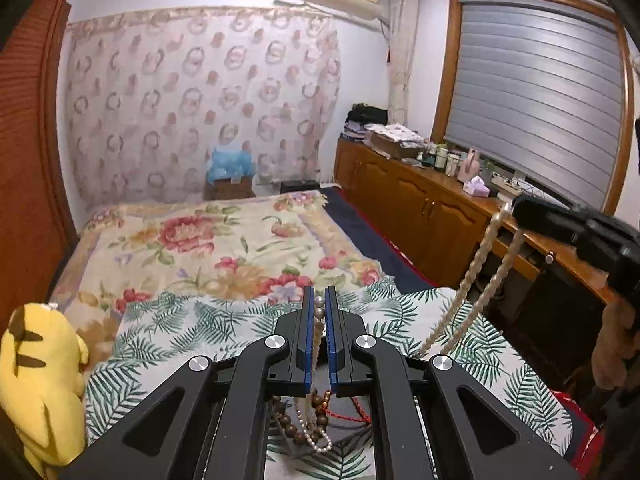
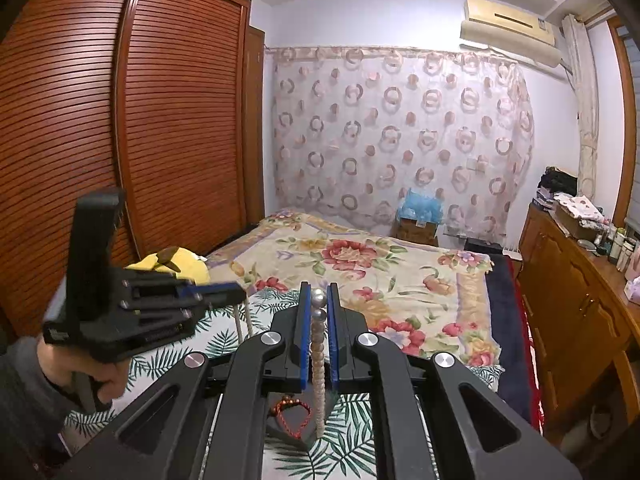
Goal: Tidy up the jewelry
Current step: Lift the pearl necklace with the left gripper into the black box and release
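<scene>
A long pearl necklace is stretched between both grippers above the bed. My left gripper is shut on one end, with grey pearls between its blue pads. My right gripper is shut on the other end; it also shows at the right of the left wrist view. The left gripper shows at the left of the right wrist view, strands hanging below it. Below lie brown wooden beads, a small pearl strand and a red cord.
A bed with a floral blanket and a palm-leaf cloth lies below. A yellow plush toy sits at the left. A wooden sideboard with bottles stands at the right. A slatted wardrobe is at the left.
</scene>
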